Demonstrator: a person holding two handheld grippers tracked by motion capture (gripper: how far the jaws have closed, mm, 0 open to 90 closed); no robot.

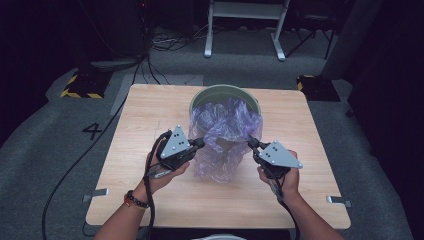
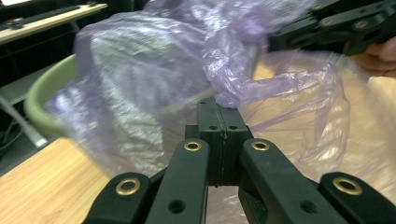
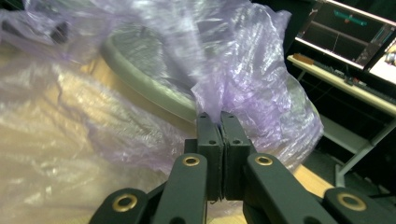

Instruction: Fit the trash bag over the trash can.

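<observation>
1. Left claw (image 1: 201, 143) – jaws pressed together on an edge of the purple plastic bag (image 1: 223, 136).
2. Right claw (image 1: 251, 143) – clamped on the opposite edge.
3. The bag spills from the green bucket (image 1: 202, 97) onto the wooden table (image 1: 145, 110).

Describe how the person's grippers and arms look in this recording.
Both the left gripper and the right gripper have black bodies and jaws with brass-coloured pivot pins, each topped by a grey three-cornered plate with dark dots. Black cables trail back. A beaded bracelet circles the left wrist; forearms are sleeveless.

bag (image 1: 224, 134) draped over bin (image 1: 200, 98) on table (image 1: 140, 125), grippers flanking
</observation>
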